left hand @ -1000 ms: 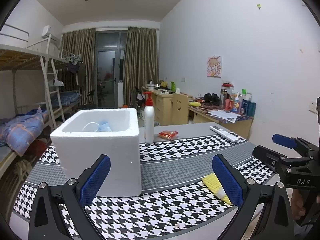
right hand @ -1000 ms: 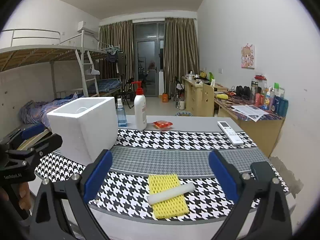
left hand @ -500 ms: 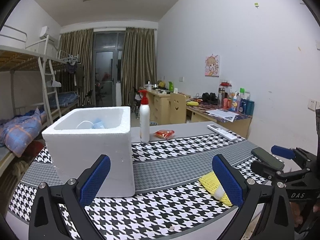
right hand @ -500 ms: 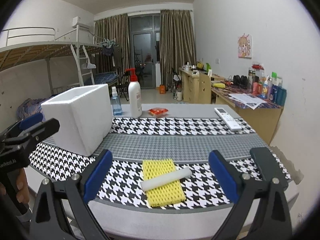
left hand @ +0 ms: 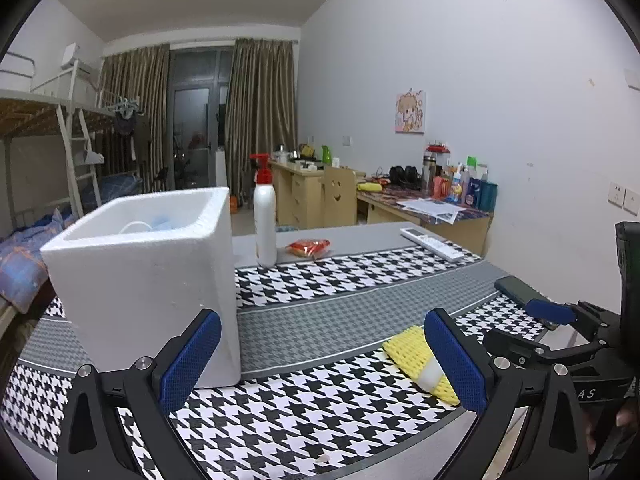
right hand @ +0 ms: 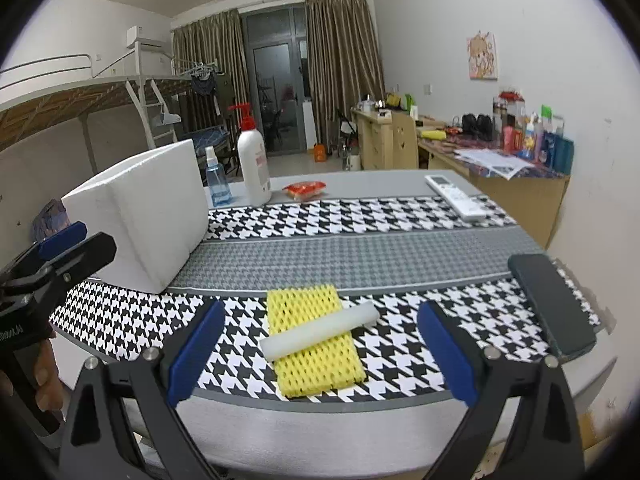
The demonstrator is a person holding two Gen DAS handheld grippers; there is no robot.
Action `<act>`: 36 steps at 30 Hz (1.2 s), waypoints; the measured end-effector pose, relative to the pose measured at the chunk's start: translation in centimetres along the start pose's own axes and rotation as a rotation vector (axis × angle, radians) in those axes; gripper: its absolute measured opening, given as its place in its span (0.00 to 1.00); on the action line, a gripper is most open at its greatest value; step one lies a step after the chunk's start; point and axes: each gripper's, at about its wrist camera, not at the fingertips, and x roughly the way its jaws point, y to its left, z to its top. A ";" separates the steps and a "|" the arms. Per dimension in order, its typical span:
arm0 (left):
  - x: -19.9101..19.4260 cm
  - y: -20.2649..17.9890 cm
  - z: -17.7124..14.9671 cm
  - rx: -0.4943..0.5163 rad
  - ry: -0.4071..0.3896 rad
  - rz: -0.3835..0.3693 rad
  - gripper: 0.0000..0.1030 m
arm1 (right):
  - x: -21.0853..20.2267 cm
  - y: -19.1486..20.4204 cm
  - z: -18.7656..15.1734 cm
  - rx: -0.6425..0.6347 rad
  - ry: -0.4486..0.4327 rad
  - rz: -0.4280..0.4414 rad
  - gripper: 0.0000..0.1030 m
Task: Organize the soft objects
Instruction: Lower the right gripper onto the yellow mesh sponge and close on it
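A yellow foam net sleeve lies flat near the table's front edge, with a white foam stick resting across it. My right gripper is open, its blue pads straddling both from the near side, a little short of them. A white foam box stands at the left, holding some pale blue and white items. My left gripper is open and empty, just in front of the box's right corner. The yellow sleeve shows partly behind its right finger.
A white pump bottle, a blue spray bottle, a red packet and a white remote sit at the table's far side. A dark phone lies at the right edge. Bunk bed left, cluttered desks right.
Both grippers have dropped lower and moved closer to the table. The right one now frames the yellow sleeve and stick. Neither has taken hold of anything.
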 end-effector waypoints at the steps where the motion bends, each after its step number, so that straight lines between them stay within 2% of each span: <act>1: 0.2 0.0 -0.1 0.003 0.008 -0.001 0.99 | 0.3 0.0 0.0 0.006 0.010 0.004 0.96; 7: 1.3 0.0 -0.4 0.012 0.032 0.004 0.99 | 2.7 -0.5 -0.2 0.050 0.070 0.012 0.95; 11: 2.2 0.0 -0.2 0.017 0.033 0.004 0.99 | 4.1 -0.5 -0.7 0.060 0.119 0.017 0.81; 16: 3.2 -0.2 -0.2 0.019 0.050 -0.005 0.99 | 5.3 -1.1 -1.0 0.094 0.156 0.021 0.74; 18: 3.5 -0.3 -0.3 0.026 0.060 -0.007 0.99 | 5.8 -1.2 -1.2 0.105 0.171 0.039 0.67; 22: 3.7 -0.5 -0.2 0.029 0.063 -0.017 0.99 | 6.6 -1.3 -1.1 0.123 0.201 0.061 0.60; 24: 3.8 -0.6 -0.1 0.037 0.064 -0.014 0.99 | 6.9 -1.4 -1.1 0.135 0.214 0.066 0.52; 27: 3.9 -0.4 -0.2 0.035 0.069 -0.007 0.99 | 7.3 -1.3 -1.2 0.144 0.229 0.084 0.51; 36: 4.3 -0.5 -0.7 0.048 0.092 -0.015 0.99 | 7.8 -1.5 -1.4 0.149 0.266 0.037 0.51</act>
